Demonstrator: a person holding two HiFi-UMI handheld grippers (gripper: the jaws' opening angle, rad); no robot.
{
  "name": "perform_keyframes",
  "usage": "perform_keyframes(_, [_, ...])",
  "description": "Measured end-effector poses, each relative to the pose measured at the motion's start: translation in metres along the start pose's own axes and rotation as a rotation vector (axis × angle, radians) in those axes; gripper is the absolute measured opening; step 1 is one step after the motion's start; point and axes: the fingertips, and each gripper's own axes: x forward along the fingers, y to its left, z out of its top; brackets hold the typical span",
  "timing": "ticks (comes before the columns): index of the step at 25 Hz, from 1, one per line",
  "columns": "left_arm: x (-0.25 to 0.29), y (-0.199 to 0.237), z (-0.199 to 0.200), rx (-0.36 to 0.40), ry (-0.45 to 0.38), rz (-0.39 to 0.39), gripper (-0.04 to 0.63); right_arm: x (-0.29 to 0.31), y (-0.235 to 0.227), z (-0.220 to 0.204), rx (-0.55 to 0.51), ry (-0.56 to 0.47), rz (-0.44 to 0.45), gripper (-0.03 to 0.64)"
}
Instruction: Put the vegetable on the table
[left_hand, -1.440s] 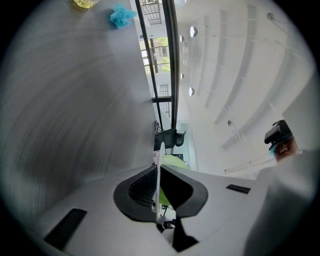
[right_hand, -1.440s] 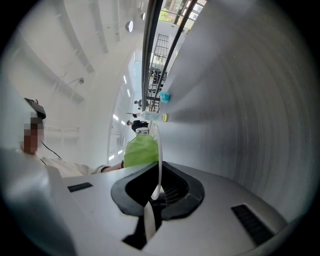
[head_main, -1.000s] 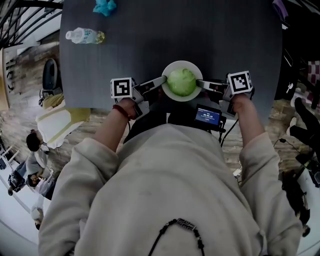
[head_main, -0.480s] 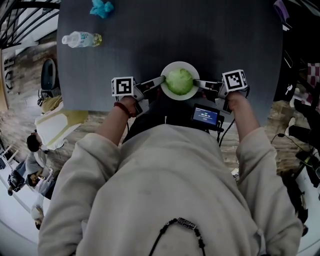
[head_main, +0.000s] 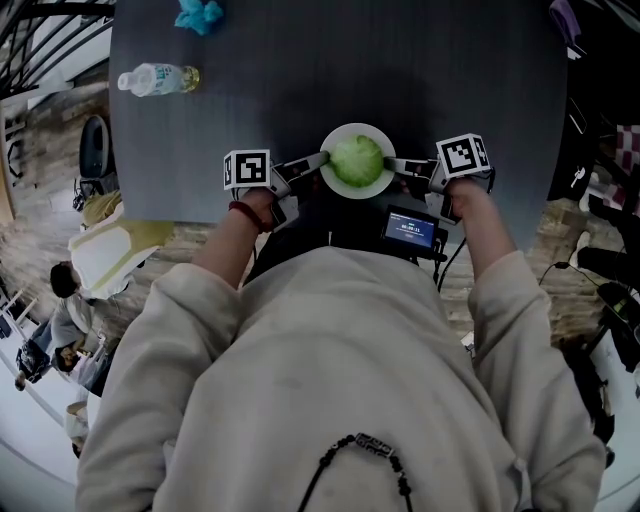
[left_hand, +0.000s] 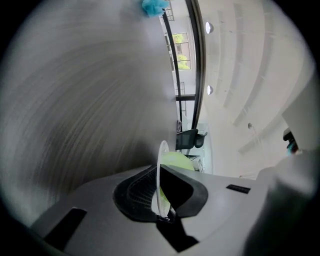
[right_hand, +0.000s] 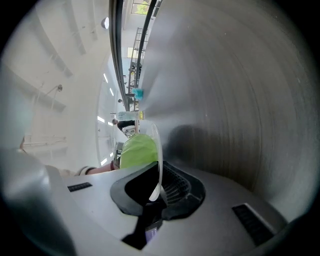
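Note:
A round green vegetable lies on a white plate over the near edge of the dark grey table. My left gripper is shut on the plate's left rim. My right gripper is shut on the plate's right rim. In the left gripper view the plate rim stands edge-on between the black pads, with the vegetable behind it. The right gripper view shows the plate rim pinched the same way, the vegetable beside it.
A clear plastic bottle lies at the table's far left, and a blue crumpled thing sits at the far edge. A small lit screen hangs at my chest. People sit on the floor at the left.
Both grippers have come down with the plate between them, and the plate now shows smaller and closer to the tabletop. The jaws have stayed shut on the rim.

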Motion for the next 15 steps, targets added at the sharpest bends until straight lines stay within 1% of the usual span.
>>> perform_keyframes(3, [0.001,0.010,-0.003,-0.012,-0.002,0.061,0.023,0.003,-0.005,-0.001,0.003,0.001,-0.038,0.031])
perform_keyframes(5, [0.002,0.014,-0.005,-0.001,0.005,0.094,0.023,0.004,-0.007,-0.002,0.002,-0.002,-0.049,0.031])
perform_keyframes(8, [0.002,0.021,-0.010,0.025,0.019,0.139,0.026,0.007,-0.012,-0.005,-0.016,0.009,-0.088,0.031])
perform_keyframes(11, [0.004,0.023,-0.011,0.054,0.022,0.161,0.026,0.009,-0.019,-0.006,-0.037,0.015,-0.131,0.031])
perform_keyframes(15, [0.005,0.022,-0.010,0.091,0.025,0.180,0.026,0.009,-0.021,-0.006,-0.049,-0.002,-0.141,0.031])
